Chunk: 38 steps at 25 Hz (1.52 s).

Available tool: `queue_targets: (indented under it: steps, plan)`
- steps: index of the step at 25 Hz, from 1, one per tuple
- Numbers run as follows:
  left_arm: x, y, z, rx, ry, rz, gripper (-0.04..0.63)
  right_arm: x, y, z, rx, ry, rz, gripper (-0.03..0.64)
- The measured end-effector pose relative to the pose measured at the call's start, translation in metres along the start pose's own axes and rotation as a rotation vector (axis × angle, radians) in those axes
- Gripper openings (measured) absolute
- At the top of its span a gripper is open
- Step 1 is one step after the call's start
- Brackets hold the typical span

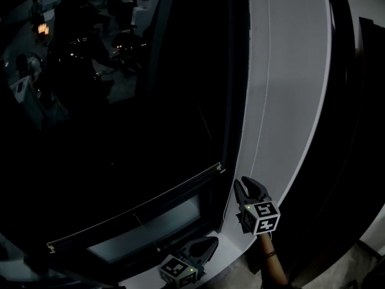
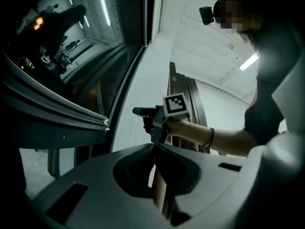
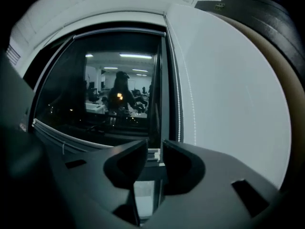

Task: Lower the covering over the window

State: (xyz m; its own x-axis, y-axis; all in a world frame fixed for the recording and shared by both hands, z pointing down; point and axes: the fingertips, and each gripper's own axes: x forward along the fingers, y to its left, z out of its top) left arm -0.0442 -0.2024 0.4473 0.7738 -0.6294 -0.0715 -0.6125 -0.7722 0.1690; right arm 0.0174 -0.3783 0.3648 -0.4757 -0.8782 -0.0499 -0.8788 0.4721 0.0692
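the window (image 1: 120, 131) fills the left and centre of the head view as a dark pane; reflections of a lit room show across it. a white wall (image 1: 289, 71) stands directly to its right, with dark upright panels (image 1: 343, 101) further right.

the covering (image 1: 150, 161), a dark roller blind, hangs over most of the window. its bottom rail (image 1: 138, 209) runs slanted across the lower part of the pane and ends near the window's right edge. below the rail a paler strip of glass (image 1: 150, 230) is uncovered.

the right tool (image 1: 249, 185) is held level, close to the right end of the bottom rail. in the right gripper view its jaws stand moderately apart and the rail's pale end cap (image 3: 153, 154) shows in the gap beyond them. the pads press on nothing. contact with the rail cannot be confirmed.

the left tool (image 1: 207, 245) sits lower and left of the right tool, near the sill. in the left gripper view its jaws are fully together, with nothing between them.

a bead chain (image 1: 263, 95) hangs down the white wall, ending just above the right tool; in the right gripper view it lies right of the jaw gap, not inside it.
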Motion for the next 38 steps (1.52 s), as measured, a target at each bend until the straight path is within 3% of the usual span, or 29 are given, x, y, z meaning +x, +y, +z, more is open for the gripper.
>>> queue_targets:
  steps: [4,9,14,17,24,27,30,34,38]
  plan:
    - [0.012,0.011,-0.006,-0.012,0.012,-0.016,0.000,0.044,-0.035,0.017,-0.016,0.009,-0.047,0.083]
    - [0.024,0.025,-0.002,-0.041,-0.006,0.021,0.000,0.086,-0.059,0.045,-0.054,0.000,-0.108,0.084]
    - [0.029,0.041,0.007,-0.038,-0.023,0.074,0.000,0.109,-0.074,0.061,-0.038,-0.052,-0.098,0.083]
    - [0.030,0.047,0.008,-0.030,-0.030,0.098,0.000,0.108,-0.083,0.060,-0.062,-0.073,-0.121,0.018]
    - [0.035,0.059,0.011,-0.048,-0.049,0.153,0.000,0.083,-0.045,0.046,-0.186,-0.058,-0.057,0.014]
    - [0.042,0.061,0.015,-0.030,-0.043,0.151,0.000,0.069,-0.039,0.044,-0.100,-0.086,-0.035,0.014]
    - [0.052,0.064,0.027,-0.012,-0.056,0.147,0.002,0.064,-0.026,0.013,-0.044,-0.008,0.020,0.014]
    - [0.068,0.066,0.047,0.042,-0.067,0.118,0.002,0.042,-0.003,-0.069,0.016,0.127,0.056,0.014]
    - [0.092,0.066,0.066,0.105,-0.007,0.098,0.070,0.010,0.029,-0.150,0.069,0.252,0.104,0.014]
